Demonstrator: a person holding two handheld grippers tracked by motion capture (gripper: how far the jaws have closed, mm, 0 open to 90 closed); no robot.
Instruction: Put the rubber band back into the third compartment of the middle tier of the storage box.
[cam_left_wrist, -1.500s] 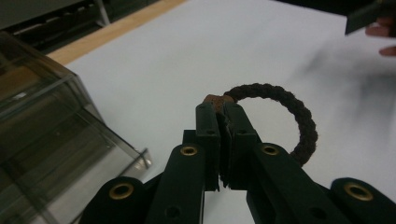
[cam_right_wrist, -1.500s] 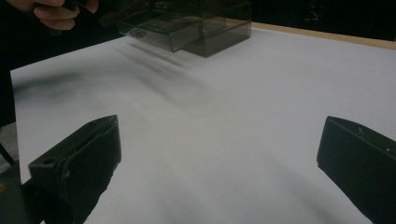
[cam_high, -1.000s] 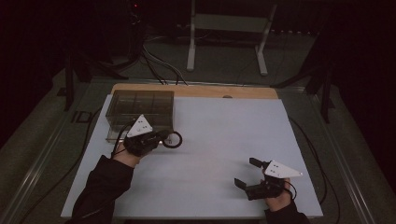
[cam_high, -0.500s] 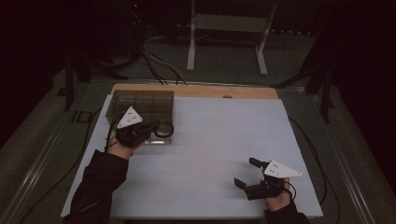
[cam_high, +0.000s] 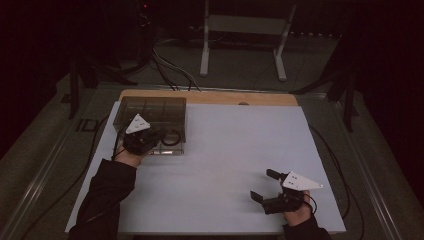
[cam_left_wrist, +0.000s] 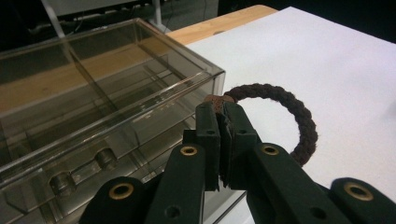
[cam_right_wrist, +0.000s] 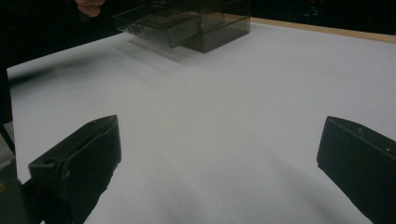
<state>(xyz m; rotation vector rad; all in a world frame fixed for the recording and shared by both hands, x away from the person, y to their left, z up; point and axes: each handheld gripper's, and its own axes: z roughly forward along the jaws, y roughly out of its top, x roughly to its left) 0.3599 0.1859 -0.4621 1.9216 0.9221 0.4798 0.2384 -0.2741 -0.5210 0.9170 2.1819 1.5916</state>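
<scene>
Rope ring (cam_high: 170, 138), dark and braided, hangs pinched in our left gripper (cam_high: 157, 137) at the near corner of a clear plastic box (cam_high: 150, 111), seen from the high view. We see the box standing at the far left of a white table (cam_high: 235, 150), whose wooden edge (cam_high: 210, 97) runs along the back. Our right gripper (cam_high: 264, 186) rests low near the front right of the table, well apart from the ring, its jaws spread with nothing between them. Some faint marks lie beside the table's left edge, but we cannot read them.

From the left gripper view, we see the two black jaws clenched tight on a brownish wrapped section of the rope ring (cam_left_wrist: 280, 105). The loop stands out beyond the jaws over the white surface, just beside the corner of the box (cam_left_wrist: 107, 93), whose dividers part it into compartments.

From the right gripper view, we see the jaws standing wide over bare white table (cam_right_wrist: 224, 130), with the box (cam_right_wrist: 196, 23) far off. No label shows on it.
</scene>
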